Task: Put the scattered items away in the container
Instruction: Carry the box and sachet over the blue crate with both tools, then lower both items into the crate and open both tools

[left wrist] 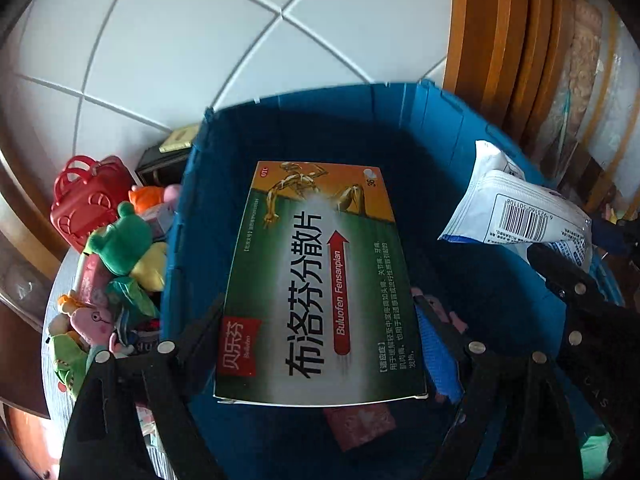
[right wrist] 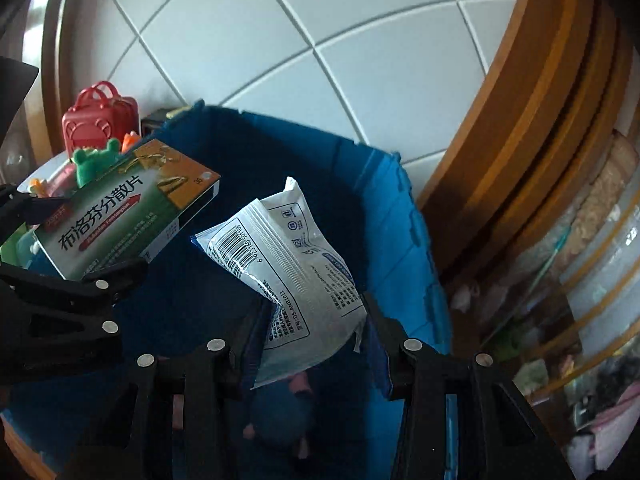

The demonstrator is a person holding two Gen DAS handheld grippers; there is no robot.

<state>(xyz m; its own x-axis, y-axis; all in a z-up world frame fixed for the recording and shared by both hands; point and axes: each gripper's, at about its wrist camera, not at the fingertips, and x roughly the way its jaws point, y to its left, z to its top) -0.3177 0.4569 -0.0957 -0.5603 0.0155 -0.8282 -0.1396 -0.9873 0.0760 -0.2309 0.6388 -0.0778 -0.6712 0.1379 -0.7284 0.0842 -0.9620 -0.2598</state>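
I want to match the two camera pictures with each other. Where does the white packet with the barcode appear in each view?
Left wrist view: the white packet is at the right edge, held by the right gripper over the blue container.
Right wrist view: the packet is in the centre, between this gripper's fingers, above the container's inside.
Shared landmark: the red toy suitcase, left of the container in both.

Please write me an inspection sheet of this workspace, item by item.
Surface: round table, mostly covered.
Job's things: blue bin; green medicine box and white packet held over it; a few items lie inside.
Clutter: plush toys, red toy case beside the bin.
Grippers: left claw shut on the box; right claw shut on the packet.
Cables: nothing seen.
Surroundings: tiled floor, wooden furniture.
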